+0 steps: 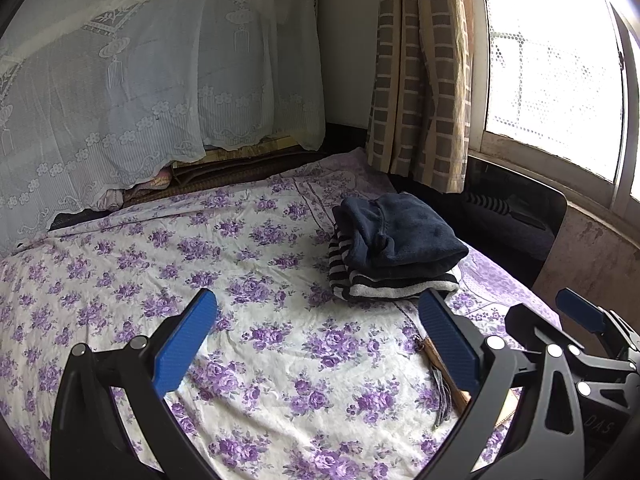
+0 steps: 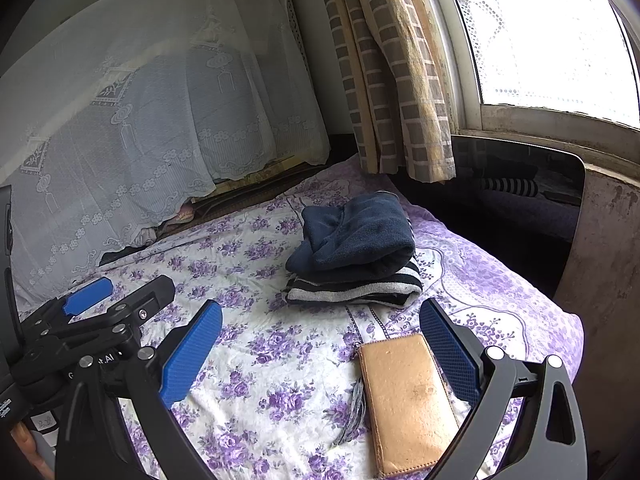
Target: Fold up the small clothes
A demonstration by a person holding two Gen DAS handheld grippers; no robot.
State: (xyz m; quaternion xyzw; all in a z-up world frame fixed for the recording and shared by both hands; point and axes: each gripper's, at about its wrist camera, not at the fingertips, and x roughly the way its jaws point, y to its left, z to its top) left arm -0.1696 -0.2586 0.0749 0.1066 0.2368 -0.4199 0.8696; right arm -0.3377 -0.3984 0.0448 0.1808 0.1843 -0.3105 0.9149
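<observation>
navy fleece garment (image 1: 404, 232): folded, on top of the stack
striped garment (image 1: 384, 284): folded, under the navy one, on the floral bed sheet (image 1: 240, 280) near the window side
left gripper (image 1: 316, 344): fingers spread apart, empty, over the sheet
right gripper (image 2: 320, 354): fingers apart, empty, above the tan wallet (image 2: 408, 400)
wallet: flat on the sheet, just before the stack

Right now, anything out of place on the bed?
Yes: a tan wallet with a grey tassel lies on the sheet near the right tool. It is no garment. The two folded clothes are stacked tidily; both tools are open.
</observation>
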